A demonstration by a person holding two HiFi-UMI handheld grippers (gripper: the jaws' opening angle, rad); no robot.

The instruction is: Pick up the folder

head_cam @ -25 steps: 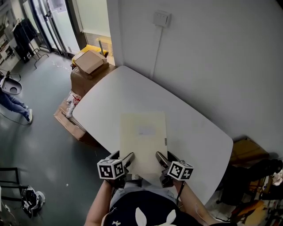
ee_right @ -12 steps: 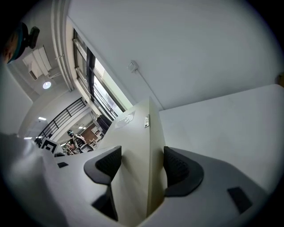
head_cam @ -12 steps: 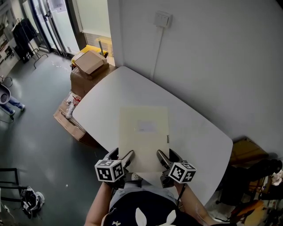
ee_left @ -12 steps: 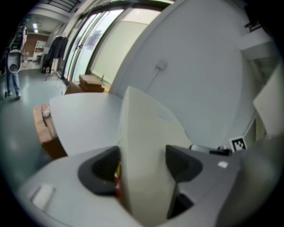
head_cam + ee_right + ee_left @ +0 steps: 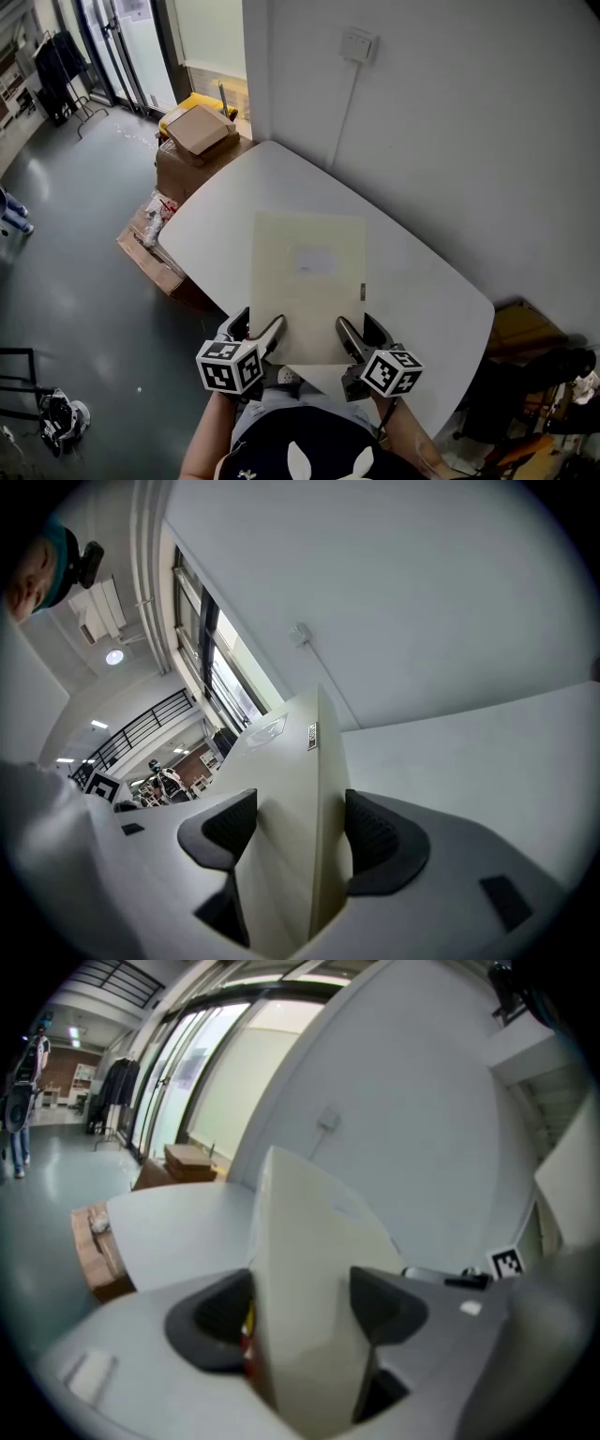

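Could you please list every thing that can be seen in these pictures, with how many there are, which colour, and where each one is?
folder: one, pale cream, over the table, its near edge clamped from both sides
table: one, white, along the wall
cardboard boxes: several, brown, on the floor at the table's far left end
wall socket: one, white, on the wall above the table
cable: one, white, hanging from the socket down to the table
clothes rack: one, with dark garments, far top left
left gripper: one, grey with a marker cube, shut on the folder's near left corner
right gripper: one, grey with a marker cube, shut on the folder's near right corner
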